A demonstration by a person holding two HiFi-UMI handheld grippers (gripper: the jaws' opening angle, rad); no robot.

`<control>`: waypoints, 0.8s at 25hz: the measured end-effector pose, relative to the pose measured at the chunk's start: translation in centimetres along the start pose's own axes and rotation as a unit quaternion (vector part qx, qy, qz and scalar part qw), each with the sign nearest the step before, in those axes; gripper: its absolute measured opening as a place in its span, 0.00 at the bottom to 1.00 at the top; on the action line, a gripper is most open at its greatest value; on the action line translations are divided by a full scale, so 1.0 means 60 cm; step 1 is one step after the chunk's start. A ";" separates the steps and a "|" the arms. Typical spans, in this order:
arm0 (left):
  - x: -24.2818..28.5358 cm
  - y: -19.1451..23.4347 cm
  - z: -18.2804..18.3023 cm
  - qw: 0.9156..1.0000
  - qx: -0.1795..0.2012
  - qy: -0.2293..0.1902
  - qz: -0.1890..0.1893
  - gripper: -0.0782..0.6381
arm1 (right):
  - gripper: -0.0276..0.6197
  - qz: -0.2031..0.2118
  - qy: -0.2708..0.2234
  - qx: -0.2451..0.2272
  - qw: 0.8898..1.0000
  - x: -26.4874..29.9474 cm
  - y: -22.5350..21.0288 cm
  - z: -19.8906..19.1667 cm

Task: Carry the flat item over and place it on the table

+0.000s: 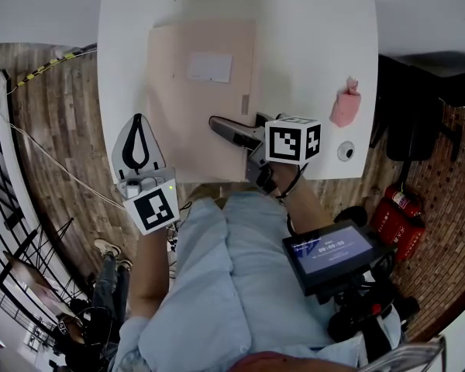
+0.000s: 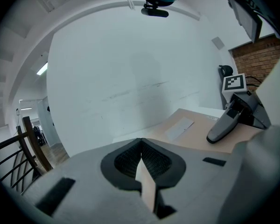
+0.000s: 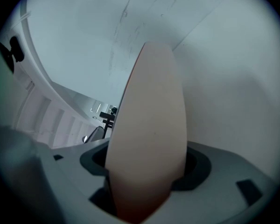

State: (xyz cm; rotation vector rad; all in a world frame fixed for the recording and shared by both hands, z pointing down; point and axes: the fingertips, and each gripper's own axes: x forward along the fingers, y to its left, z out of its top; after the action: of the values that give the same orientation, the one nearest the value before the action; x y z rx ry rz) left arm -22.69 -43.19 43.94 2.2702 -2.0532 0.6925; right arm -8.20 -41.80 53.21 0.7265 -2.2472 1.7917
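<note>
A flat beige cardboard sheet (image 1: pixel 201 107) with a white label (image 1: pixel 210 67) lies on the white table (image 1: pixel 318 53). My left gripper (image 1: pixel 137 122) is at the sheet's near left corner by the table's edge. In the left gripper view the jaws (image 2: pixel 141 146) meet at the tips, with a thin edge of the sheet (image 2: pixel 148 185) pinched deeper in. My right gripper (image 1: pixel 221 126) lies over the sheet's near edge. In the right gripper view the sheet (image 3: pixel 149 125) runs between its jaws (image 3: pixel 147 155), with gaps on both sides. The left gripper view also shows the right gripper (image 2: pixel 224 127) resting on the sheet (image 2: pixel 196 129).
A pink object (image 1: pixel 345 107) and a small round item (image 1: pixel 346 151) sit on the table's right side. Red fire extinguishers (image 1: pixel 399 215) stand on the wooden floor at the right. A small screen (image 1: pixel 329 250) hangs at the person's chest. A railing (image 2: pixel 18 148) is on the left.
</note>
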 end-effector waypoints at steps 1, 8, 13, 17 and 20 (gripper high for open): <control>0.001 0.002 0.001 1.000 0.000 0.001 0.000 0.12 | 0.56 -0.002 0.002 -0.001 1.000 0.001 0.001 0.001; 0.020 -0.013 -0.001 1.000 -0.001 0.004 -0.007 0.12 | 0.62 -0.029 0.009 -0.021 0.999 0.001 -0.026 0.008; 0.025 -0.026 -0.003 1.000 0.001 0.008 -0.016 0.12 | 0.66 -0.052 0.009 -0.040 0.998 -0.002 -0.038 0.011; 0.024 -0.030 -0.006 1.000 0.002 0.012 -0.020 0.12 | 0.69 -0.072 0.008 -0.057 0.996 -0.004 -0.049 0.013; 0.021 -0.031 -0.003 1.000 0.002 0.009 -0.020 0.12 | 0.72 -0.087 0.009 -0.067 0.994 -0.005 -0.056 0.013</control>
State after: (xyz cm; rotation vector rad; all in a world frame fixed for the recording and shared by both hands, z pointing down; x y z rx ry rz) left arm -20.93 -44.07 45.06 2.2915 -1.9941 0.7130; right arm -6.22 -42.97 55.81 0.8463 -2.1935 1.5463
